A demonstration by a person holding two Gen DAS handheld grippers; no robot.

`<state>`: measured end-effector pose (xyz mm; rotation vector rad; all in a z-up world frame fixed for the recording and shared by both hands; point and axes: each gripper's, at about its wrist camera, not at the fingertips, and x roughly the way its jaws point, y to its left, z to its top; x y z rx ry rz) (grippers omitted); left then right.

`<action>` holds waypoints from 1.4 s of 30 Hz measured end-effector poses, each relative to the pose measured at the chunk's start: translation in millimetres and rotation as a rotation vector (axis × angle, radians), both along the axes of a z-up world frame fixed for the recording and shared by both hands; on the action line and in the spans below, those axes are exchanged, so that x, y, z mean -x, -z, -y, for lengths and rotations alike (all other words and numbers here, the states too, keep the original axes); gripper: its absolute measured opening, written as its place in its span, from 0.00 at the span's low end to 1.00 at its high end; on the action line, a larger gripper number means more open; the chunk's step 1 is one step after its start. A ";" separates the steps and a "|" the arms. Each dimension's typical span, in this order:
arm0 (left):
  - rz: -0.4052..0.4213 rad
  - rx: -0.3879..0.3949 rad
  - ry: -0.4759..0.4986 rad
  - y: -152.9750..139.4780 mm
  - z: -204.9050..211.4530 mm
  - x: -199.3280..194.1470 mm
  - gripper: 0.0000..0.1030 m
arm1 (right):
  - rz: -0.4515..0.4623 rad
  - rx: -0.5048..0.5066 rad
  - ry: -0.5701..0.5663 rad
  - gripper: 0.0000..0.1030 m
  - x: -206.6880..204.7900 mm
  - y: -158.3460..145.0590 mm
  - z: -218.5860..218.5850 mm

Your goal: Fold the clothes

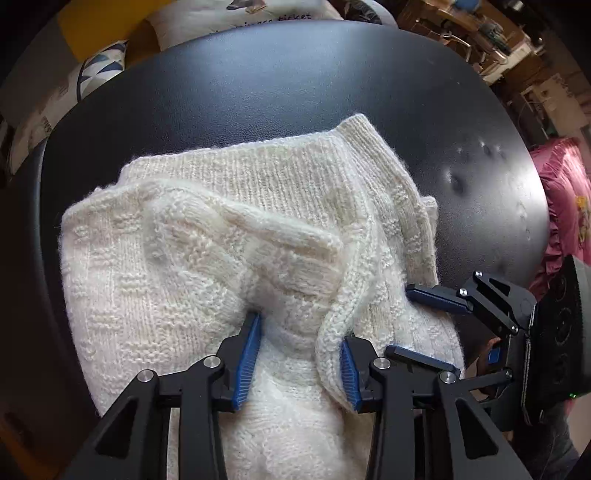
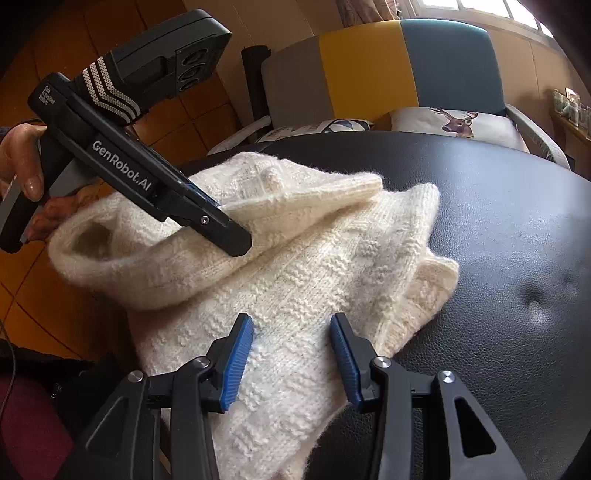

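Your cream knitted sweater (image 1: 229, 258) lies bunched on the black leather table (image 1: 295, 81), its near side at the table's 6 o'clock edge; bare leather runs from 10 through 3 o'clock, with a ribbed hem (image 2: 417, 280) pointing to 3 o'clock.

Your left gripper (image 1: 299, 358) points down into the knit, fingers part open with a raised fold of wool between the blue pads (image 1: 247, 362); whether they pinch it I cannot tell. Your right gripper (image 2: 291, 358) sits low over the sweater's near edge, fingers part open, knit between them but not clamped.

The left tool's side reads "GenRobot.AI" (image 2: 122, 170). A cushion (image 1: 236, 18) beyond 12 o'clock shows "ticket".
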<state>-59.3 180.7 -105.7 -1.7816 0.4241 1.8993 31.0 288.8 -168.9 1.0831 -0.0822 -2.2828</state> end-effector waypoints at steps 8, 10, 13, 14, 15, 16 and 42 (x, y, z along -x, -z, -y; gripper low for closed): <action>-0.093 0.097 0.193 4.4 -44.6 -33.5 0.86 | 0.041 -0.065 0.021 0.44 5.1 -1.4 10.0; -0.126 0.124 0.199 3.6 -49.4 -37.3 0.77 | 0.021 -0.092 0.021 0.44 3.1 -1.6 13.4; -0.167 0.098 0.154 -9.0 -38.9 -33.2 0.29 | 0.035 -0.076 0.034 0.45 6.3 -1.2 10.6; -0.159 0.060 0.141 -14.6 -33.5 -31.8 0.22 | 0.041 -0.069 0.036 0.45 6.9 -1.2 9.8; -0.147 0.016 0.119 -19.6 -27.1 -30.1 0.19 | 0.041 -0.074 0.036 0.45 5.4 -2.0 10.9; -0.132 -0.033 0.089 -24.3 -19.5 -28.5 0.19 | 0.042 -0.078 0.036 0.45 3.9 -2.9 12.0; -0.003 -0.923 -0.299 -76.7 72.1 -5.8 0.17 | 0.158 -0.047 0.061 0.45 10.5 -2.9 15.9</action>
